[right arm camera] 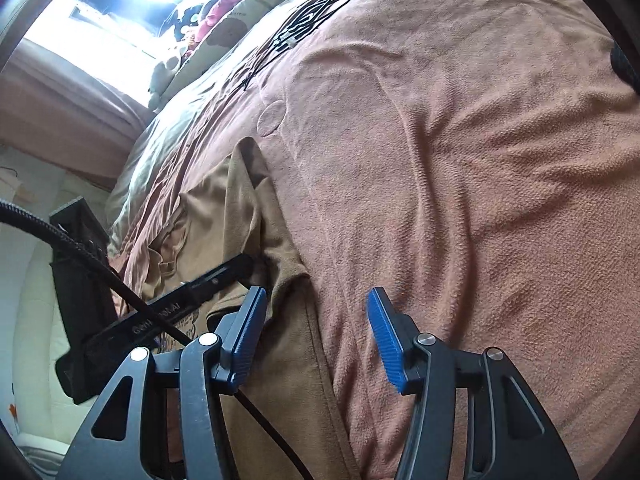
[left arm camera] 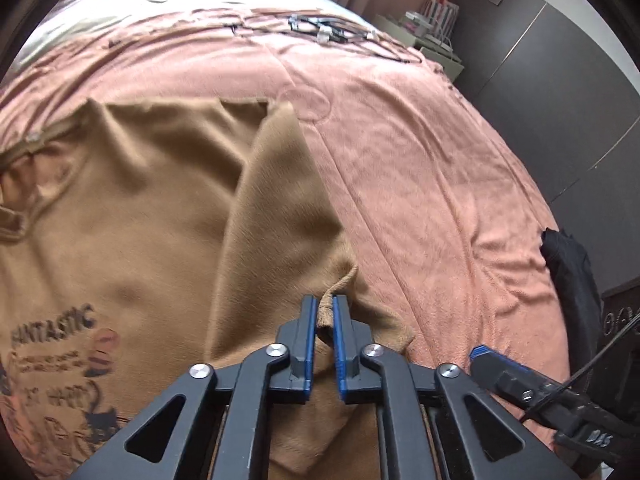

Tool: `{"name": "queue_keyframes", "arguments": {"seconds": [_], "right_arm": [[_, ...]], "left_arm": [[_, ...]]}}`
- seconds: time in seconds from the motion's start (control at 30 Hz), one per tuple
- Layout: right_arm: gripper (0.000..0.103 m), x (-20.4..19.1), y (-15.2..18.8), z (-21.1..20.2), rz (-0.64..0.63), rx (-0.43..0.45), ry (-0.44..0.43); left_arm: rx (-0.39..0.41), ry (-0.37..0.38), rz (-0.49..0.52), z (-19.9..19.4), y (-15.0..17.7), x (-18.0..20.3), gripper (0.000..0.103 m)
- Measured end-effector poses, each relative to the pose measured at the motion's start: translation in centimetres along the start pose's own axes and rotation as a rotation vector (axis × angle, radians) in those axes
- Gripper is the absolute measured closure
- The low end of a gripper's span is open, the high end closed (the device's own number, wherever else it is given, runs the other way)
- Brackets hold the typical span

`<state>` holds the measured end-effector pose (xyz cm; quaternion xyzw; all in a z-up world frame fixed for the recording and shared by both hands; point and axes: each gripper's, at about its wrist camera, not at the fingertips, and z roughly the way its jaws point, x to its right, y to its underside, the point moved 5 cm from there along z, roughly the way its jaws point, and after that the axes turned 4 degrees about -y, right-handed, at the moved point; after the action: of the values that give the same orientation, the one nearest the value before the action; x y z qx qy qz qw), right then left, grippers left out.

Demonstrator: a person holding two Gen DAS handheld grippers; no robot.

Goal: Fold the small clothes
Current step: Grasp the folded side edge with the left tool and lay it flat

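Note:
A tan printed T-shirt (left arm camera: pixel 120 216) lies spread on the pink blanket (left arm camera: pixel 420 168), its right part lifted into a fold. My left gripper (left arm camera: pixel 323 312) is shut on the shirt's hem edge, which is pinched between the blue pads. In the right wrist view the same shirt (right arm camera: pixel 236 216) lies left of centre. My right gripper (right arm camera: pixel 316 312) stands open, its left finger over the shirt's edge and its right finger over bare blanket, with nothing between them. The right gripper's tip (left arm camera: pixel 480 354) shows at the lower right of the left wrist view.
Black cables and a small device (left arm camera: pixel 320 28) lie at the far end of the bed. A dark garment (left arm camera: pixel 572 280) hangs off the bed's right edge. Grey cabinets (left arm camera: pixel 560 80) stand beyond. Pillows and soft toys (right arm camera: pixel 208 12) sit by the bright window.

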<state>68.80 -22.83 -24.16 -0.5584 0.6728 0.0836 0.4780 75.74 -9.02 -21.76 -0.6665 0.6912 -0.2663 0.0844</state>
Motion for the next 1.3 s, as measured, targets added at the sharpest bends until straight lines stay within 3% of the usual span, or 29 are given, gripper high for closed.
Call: {"name": "queue_keyframes", "arguments": {"seconds": [0.5,1.03,1.2,1.3], "right_arm": [[0.052,-1.3,0.5,0.3,-0.051,0.008,-0.012],[0.052,-1.2,0.1,0.5,-0.056,0.014,0.016],[0.052,-1.5,0.1,0.5,-0.069,0.017,0.017],[0.052,-1.8,0.1,0.6,-0.085,0.014,0.015]], "left_arm": [[0.092,-0.123,-0.022,-5.4,-3.9,-7.3,0.098],[0.044,-0.243,-0.079,-1.0,-5.2,-14.4,0.098],[0.028,-0.235,-0.105,-0.1,-4.6,-15.5,0.098],[0.005,-0.243,-0.119,-0.2,-4.1,-15.8,0.091]]}}
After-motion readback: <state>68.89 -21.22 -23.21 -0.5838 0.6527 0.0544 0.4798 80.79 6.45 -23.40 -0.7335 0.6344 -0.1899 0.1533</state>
